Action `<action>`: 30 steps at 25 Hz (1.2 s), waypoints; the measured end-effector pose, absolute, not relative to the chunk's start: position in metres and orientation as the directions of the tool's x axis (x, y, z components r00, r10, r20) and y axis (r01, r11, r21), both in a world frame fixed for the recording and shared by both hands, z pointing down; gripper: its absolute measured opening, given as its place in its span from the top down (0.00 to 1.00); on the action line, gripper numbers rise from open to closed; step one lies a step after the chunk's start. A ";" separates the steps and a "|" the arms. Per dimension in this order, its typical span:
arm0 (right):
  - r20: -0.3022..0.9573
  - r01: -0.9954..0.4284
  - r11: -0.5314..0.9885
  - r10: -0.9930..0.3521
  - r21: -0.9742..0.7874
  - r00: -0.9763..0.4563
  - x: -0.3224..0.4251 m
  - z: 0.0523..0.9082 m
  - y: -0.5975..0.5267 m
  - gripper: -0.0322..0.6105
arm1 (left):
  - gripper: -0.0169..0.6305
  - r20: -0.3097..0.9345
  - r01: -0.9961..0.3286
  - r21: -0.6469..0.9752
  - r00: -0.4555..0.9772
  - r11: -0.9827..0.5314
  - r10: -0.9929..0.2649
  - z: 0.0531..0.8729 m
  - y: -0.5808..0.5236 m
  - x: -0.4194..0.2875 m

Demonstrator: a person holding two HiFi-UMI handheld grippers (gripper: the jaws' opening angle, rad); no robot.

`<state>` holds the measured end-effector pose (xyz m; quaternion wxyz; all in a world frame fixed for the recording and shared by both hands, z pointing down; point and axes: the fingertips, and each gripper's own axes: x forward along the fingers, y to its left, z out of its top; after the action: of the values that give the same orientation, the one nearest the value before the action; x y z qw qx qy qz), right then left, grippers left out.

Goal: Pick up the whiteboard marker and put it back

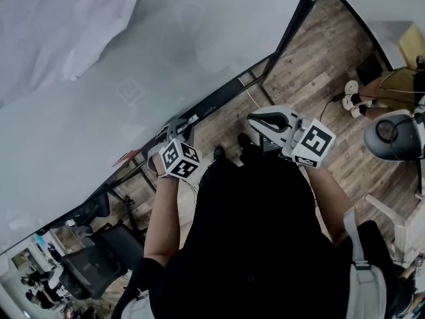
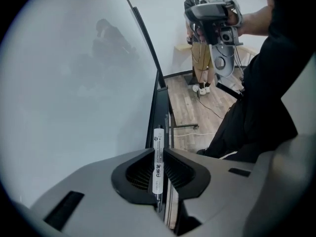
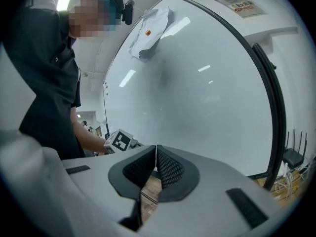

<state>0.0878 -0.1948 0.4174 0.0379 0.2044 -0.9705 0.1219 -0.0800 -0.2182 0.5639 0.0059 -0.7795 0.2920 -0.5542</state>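
The whiteboard marker [image 2: 157,164], a white barrel with dark print, is clamped between the pads of the left tool [image 2: 158,150]. Its far end juts past the jaws and lies in line with the black frame [image 2: 157,98] of the whiteboard [image 2: 74,83]. Only the left gripper view shows this grip; in the head view the marker is too small to make out. The right gripper view alone shows the right tool [image 3: 156,151] with its jaws pressed together on nothing, and a crumpled sheet of paper [image 3: 150,26] stuck high on the board. The head view shows both tools over the wooden floor [image 1: 312,65].
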 end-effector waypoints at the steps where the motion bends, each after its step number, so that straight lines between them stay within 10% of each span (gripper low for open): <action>1: 0.121 -0.401 0.890 -0.383 -0.219 -0.916 0.087 0.416 -0.196 0.92 | 0.87 0.852 -0.458 -0.332 0.229 -0.824 -0.471 0.560 -0.218 -0.078; 26: 0.077 -0.238 0.955 -0.228 -0.179 -0.971 0.045 0.393 -0.208 0.92 | 0.87 0.218 -0.630 -0.279 0.693 -0.725 -0.687 0.369 -0.202 -0.032; 30: 0.069 -0.213 0.960 -0.204 -0.183 -0.977 0.039 0.392 -0.208 0.92 | 0.87 -0.016 -0.726 0.027 0.687 -0.687 -0.726 0.336 -0.195 -0.045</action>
<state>0.0386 -0.2080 0.3919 0.0246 0.1054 -0.9896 0.0948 -0.0445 -0.1951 0.3357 -0.0095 -0.9184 0.3953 0.0126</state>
